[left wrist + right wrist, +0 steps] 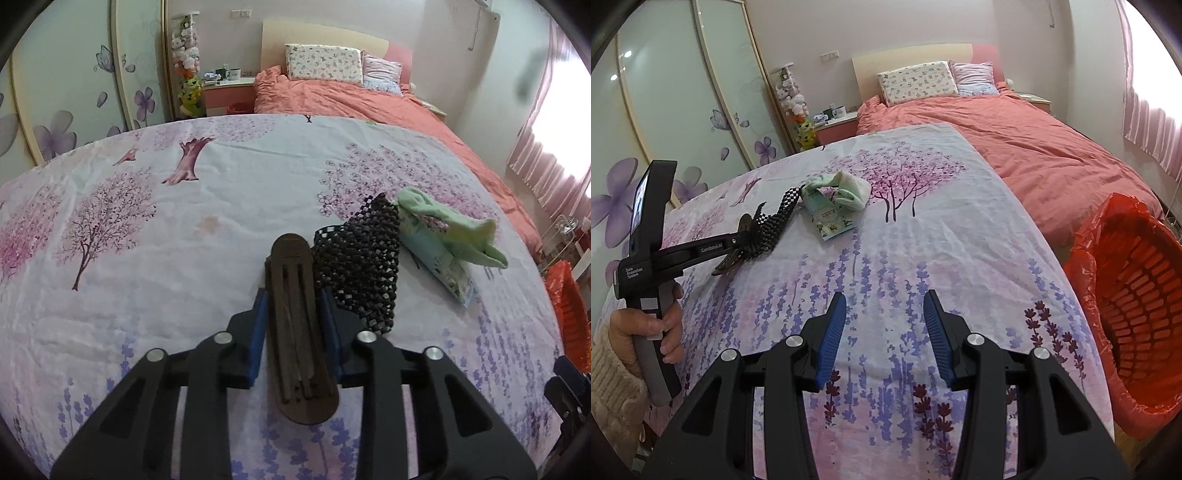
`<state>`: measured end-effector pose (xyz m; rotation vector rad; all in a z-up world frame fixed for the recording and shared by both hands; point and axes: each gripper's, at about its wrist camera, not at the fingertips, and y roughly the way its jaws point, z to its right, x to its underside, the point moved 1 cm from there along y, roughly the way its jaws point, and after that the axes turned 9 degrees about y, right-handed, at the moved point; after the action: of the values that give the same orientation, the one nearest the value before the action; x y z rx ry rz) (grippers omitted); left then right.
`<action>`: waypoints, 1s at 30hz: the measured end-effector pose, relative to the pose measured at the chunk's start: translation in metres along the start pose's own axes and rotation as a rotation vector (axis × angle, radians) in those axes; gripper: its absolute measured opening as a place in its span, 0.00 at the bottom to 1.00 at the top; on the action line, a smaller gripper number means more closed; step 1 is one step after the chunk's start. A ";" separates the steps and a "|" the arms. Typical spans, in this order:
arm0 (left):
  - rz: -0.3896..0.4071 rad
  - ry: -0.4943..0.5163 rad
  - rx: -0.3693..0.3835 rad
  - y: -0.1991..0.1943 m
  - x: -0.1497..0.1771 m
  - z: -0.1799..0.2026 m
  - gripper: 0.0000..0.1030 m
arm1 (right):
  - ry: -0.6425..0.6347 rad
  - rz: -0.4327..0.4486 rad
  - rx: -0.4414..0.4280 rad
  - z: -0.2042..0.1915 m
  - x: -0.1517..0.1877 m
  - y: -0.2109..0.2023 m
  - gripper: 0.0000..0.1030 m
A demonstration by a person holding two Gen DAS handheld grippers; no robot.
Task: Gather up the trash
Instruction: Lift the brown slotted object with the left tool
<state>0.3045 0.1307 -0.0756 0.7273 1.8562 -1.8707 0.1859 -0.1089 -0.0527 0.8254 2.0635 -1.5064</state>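
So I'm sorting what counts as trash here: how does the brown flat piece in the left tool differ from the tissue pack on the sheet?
The brown slotted piece is dark, rigid and oval-ended; the tissue pack is pale, soft and printed. The brown slotted piece sits pinched between the left tool pads; the tissue pack lies free, with a green cloth draped over it. A black mesh strap hangs beside the piece, not the pack. Both are over the floral sheet.

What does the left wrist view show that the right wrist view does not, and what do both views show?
Only the left wrist view: the slotted top face of the brown oval piece between the left gripper fingers. Only the right wrist view: the hand holding that gripper, and the open, empty right gripper. Both: black mesh, green cloth, red basket.
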 end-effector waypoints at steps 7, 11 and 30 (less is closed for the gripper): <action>0.011 0.011 -0.027 0.001 0.001 0.005 0.34 | -0.009 -0.008 0.004 -0.005 0.002 0.003 0.43; 0.030 -0.003 -0.028 -0.006 0.002 -0.002 0.29 | -0.012 -0.012 0.007 -0.006 0.002 0.003 0.43; 0.048 -0.055 -0.077 -0.050 0.035 -0.083 0.29 | -0.101 -0.086 -0.188 -0.126 -0.021 0.073 0.43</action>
<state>0.2532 0.2175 -0.0561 0.6820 1.8489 -1.7621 0.2503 0.0232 -0.0503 0.5845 2.1489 -1.3423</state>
